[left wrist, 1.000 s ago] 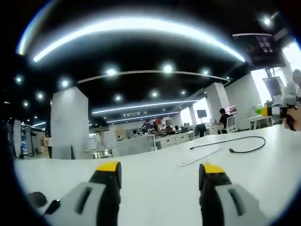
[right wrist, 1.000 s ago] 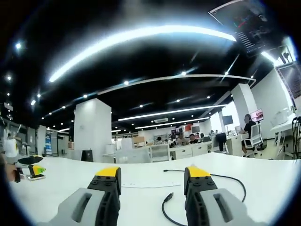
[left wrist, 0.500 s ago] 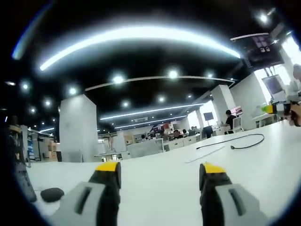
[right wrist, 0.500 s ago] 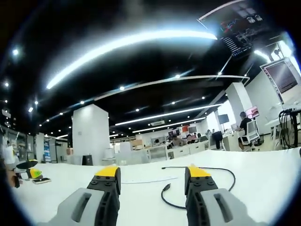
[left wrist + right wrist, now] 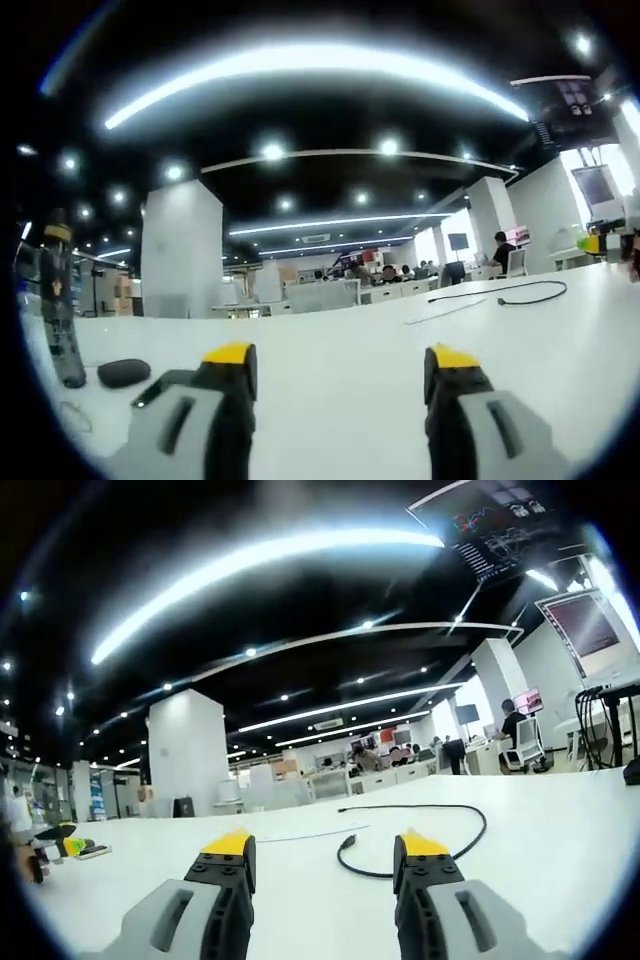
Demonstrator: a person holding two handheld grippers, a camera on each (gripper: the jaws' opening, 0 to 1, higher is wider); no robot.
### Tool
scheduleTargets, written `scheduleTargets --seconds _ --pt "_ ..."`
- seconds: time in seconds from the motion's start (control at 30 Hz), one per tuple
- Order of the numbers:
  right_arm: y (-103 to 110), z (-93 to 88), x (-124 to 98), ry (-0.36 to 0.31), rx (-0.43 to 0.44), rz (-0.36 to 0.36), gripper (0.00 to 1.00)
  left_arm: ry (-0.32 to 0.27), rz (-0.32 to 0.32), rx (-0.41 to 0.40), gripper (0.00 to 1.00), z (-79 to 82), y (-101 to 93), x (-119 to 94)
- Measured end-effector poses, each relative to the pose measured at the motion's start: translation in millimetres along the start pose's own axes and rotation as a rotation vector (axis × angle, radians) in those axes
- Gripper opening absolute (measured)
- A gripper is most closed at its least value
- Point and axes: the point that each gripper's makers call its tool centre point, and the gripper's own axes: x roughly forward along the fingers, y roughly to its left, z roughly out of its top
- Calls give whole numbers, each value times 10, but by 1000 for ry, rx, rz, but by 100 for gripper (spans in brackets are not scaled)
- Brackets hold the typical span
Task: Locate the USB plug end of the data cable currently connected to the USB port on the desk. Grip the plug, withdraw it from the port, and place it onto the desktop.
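Observation:
A black data cable [image 5: 440, 832] lies in a loose loop on the white desk [image 5: 540, 830]. One plug end [image 5: 349, 839] rests on the desktop just beyond my right gripper [image 5: 323, 844], which is open with nothing between its jaws. The cable's other end [image 5: 341, 809] points away across the desk. In the left gripper view the same cable [image 5: 520, 293] is far off at the right. My left gripper [image 5: 340, 358] is open and empty above bare desk [image 5: 340, 330]. No USB port can be made out.
A dark oval mouse-like object [image 5: 123, 372] and a tall black upright item [image 5: 60, 310] stand at the left. A thin white strip [image 5: 300, 834] lies near the cable. Hanging cables [image 5: 600, 715] and office desks with seated people are at the far right.
The left gripper view has swung left, bringing the dark oval object and the tall black item into view. In the right gripper view the cable loop has shifted up, beyond the jaw tips. Both grippers stay open.

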Motion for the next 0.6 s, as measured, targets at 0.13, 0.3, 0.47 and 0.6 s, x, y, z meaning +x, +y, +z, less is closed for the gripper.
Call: scheduleTargets --seconds 0.13,0.3,0.47,0.6 --pt "-19 -8 -9 3 -7 -8 56 9 -1 -9 68 -36 -7 -10" --pt "-28 -32 4 11 -6 -11 56 2 3 -4 68 -19 2 -5" --pt "-14 -63 13 18 -6 -5 56 4 2 4 68 -21 -3 2" --pt "-1 -65 24 17 -5 -2 56 6 0 9 68 -21 -13 10"
